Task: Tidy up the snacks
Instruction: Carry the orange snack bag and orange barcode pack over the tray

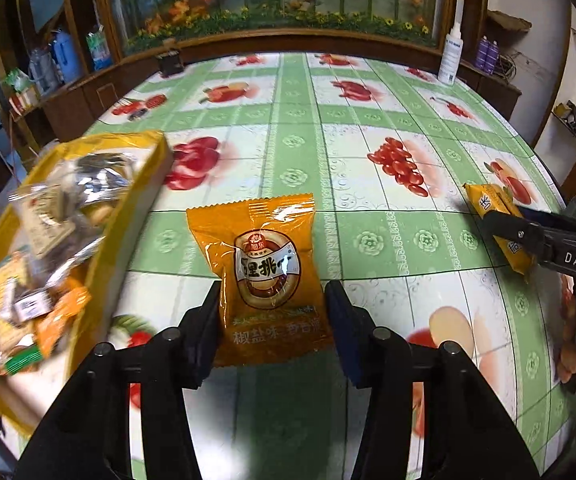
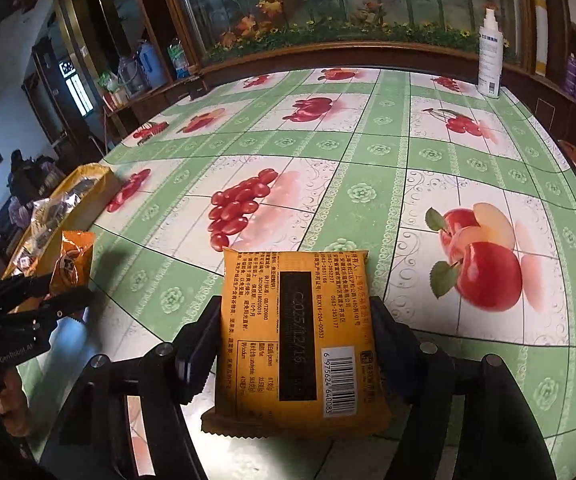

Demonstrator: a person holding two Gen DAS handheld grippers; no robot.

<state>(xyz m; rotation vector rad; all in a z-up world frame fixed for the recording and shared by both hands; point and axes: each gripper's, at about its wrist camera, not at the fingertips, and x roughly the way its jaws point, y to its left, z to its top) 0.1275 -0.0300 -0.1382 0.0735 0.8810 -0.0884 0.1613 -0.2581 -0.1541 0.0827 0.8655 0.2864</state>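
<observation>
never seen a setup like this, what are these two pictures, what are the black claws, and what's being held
No robot here: a person holds a two-finger claw in each hand, and each claw carries a wide-angle camera looking along its fingers. The left camera's picture shows the left claw closed on an orange snack packet, printed front up. The right camera's picture shows the right claw gripping a second orange packet, barcode side up. Each claw also appears at the edge of the other's picture. Below lies a fruit-patterned tablecloth; a yellow box of mixed snacks sits at the left, a white spray bottle at the back.
</observation>
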